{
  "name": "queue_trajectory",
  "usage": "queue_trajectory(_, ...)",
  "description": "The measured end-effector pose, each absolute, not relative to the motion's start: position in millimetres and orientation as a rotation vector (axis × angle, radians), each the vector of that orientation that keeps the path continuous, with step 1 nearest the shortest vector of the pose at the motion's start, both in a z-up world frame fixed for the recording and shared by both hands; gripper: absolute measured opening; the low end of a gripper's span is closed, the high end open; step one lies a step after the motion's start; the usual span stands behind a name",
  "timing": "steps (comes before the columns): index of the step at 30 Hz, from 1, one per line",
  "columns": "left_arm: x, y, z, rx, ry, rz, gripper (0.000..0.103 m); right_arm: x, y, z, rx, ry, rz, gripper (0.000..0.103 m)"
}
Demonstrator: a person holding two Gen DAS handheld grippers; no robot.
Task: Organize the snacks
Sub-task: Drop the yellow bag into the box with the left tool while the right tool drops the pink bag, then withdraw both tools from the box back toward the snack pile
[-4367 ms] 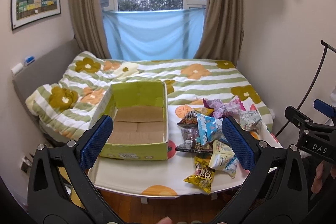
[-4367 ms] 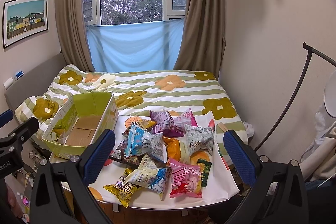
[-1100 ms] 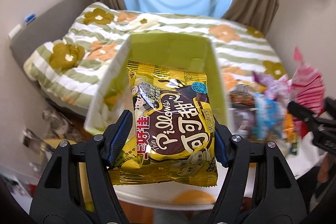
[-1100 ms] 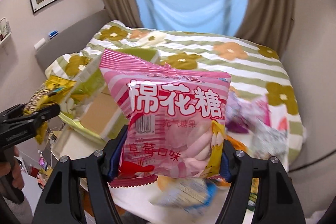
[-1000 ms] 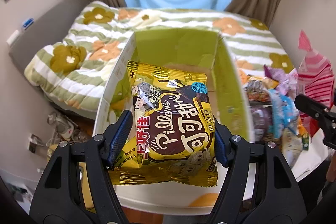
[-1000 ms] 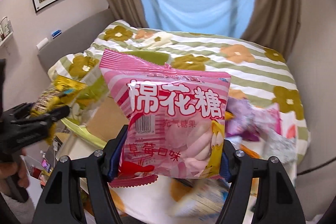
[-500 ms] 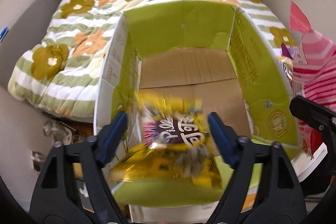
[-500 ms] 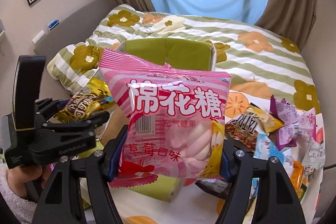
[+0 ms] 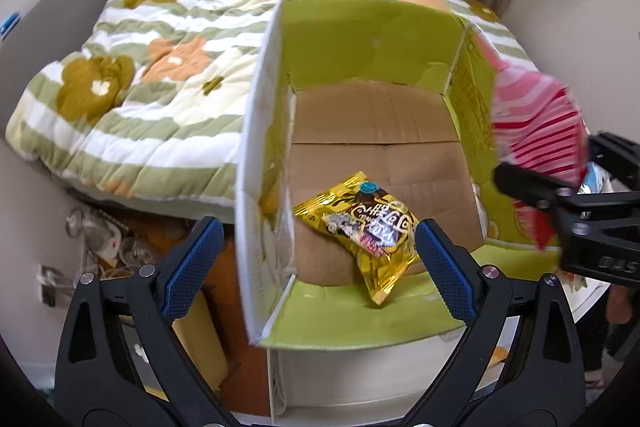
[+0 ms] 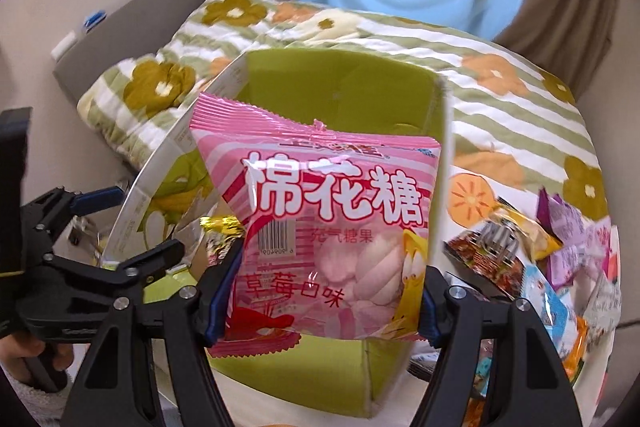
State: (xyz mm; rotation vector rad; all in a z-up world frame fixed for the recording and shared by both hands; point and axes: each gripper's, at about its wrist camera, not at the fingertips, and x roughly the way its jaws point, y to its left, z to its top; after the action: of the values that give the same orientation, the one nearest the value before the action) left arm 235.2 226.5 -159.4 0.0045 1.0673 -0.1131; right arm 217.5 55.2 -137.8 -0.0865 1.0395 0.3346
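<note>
Snacks: the yellow bag point(image 9: 362, 223) lies in the box point(image 9: 372, 39) under the released left claw point(image 9: 316, 259), while the right claw point(image 10: 320, 301) pinches the light, puffy, crinkly pink bag point(image 10: 324, 215) by its lower edge over the box

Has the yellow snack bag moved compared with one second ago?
Yes. The yellow snack bag left the left gripper, now open, and dropped onto the cardboard floor of the green box, near its front wall.

The right gripper point(image 10: 320, 301) clamps a pink marshmallow bag point(image 10: 326, 227) before the green box point(image 10: 340, 87).
</note>
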Motion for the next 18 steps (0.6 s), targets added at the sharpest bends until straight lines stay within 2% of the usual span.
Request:
queue_trajectory(12,218.8,240.0,-134.7,-0.054,1.028,0.011,0.096,236.3,63.9,-165.4,-0.086,1.151,0.446,0.071)
queue_trajectory(13,217.9,241.3,-133.7,-0.063,1.027,0.015,0.096,237.6,62.6,-167.8,-0.078,1.165,0.447,0.081)
queue_trajectory(14,216.5,242.1,-133.2,-0.072,1.024,0.02,0.096,239.1,62.6,-169.3,-0.073,1.173,0.444,0.099)
queue_trajectory(15,215.1,242.7,-132.8,-0.075,1.022,0.024,0.096,238.0,61.0,-169.9,-0.071,1.173,0.444,0.103)
queue_trajectory(18,211.7,241.0,-132.3,-0.075,1.019,0.033,0.096,231.3,57.8,-172.4,-0.083,1.178,0.447,0.103)
